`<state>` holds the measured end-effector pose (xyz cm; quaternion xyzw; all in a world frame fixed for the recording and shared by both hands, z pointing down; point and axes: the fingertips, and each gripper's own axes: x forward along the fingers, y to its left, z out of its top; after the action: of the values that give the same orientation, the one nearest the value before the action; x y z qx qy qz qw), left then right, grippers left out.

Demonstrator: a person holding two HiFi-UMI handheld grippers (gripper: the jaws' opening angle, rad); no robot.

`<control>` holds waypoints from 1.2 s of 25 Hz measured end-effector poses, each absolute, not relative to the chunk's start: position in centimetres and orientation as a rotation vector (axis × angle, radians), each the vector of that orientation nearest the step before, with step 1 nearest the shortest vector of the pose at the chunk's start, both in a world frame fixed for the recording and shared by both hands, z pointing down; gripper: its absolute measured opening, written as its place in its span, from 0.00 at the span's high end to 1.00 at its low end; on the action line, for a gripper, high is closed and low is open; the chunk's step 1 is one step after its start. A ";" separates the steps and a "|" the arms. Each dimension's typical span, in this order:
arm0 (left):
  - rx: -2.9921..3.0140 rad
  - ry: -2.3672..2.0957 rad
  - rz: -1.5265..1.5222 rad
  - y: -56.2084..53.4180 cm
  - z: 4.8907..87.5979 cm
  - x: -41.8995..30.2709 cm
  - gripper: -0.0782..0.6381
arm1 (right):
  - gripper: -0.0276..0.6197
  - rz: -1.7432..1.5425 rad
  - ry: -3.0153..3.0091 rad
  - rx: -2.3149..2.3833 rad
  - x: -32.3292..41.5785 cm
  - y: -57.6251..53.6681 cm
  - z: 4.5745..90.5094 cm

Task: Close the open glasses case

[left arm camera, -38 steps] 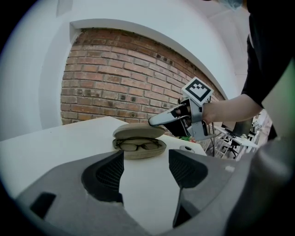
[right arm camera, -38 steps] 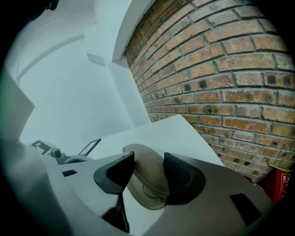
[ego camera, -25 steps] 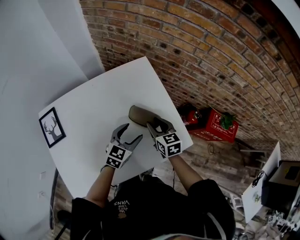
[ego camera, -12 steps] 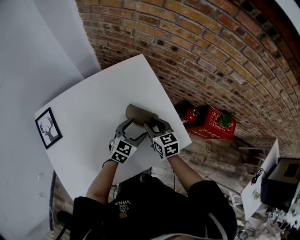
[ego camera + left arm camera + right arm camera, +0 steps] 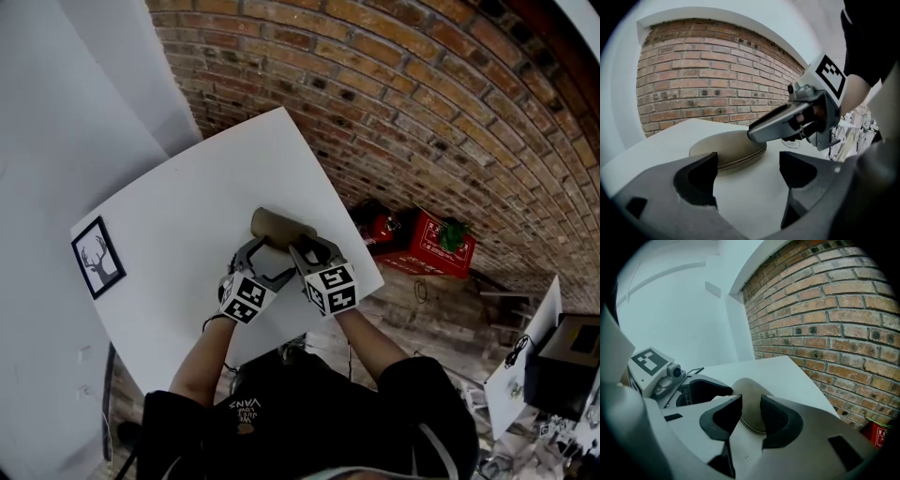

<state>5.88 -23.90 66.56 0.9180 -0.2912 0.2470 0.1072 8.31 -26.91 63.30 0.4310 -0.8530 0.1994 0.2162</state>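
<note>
Glasses case being pressed shut, flat near the right edge of the white surface.
Looks all but closed, with only a thin seam left: press straight down on the near end of the lid and steady the shell to stop any skid toward the edge. Right claw closing, jaws narrow, gripping nothing, resting a jaw on the lid, tilted downward. Left claw opening wide, empty, just short of the case, angled down alongside.
</note>
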 end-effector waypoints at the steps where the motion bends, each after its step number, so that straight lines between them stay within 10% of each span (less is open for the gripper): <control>1: 2.699 -0.857 0.723 -23.9 66.6 5.9 0.31 | 0.76 0.555 -2.364 1.193 8.3 -26.9 63.3; 30: 2.655 -1.121 0.603 -19.7 60.5 3.1 0.39 | 0.70 0.546 -2.443 1.281 11.2 -21.8 58.1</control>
<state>3.12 -19.66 60.54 0.8973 -0.3789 0.2040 0.0986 11.16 -21.80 58.12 0.4493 -0.8570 0.1914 0.1643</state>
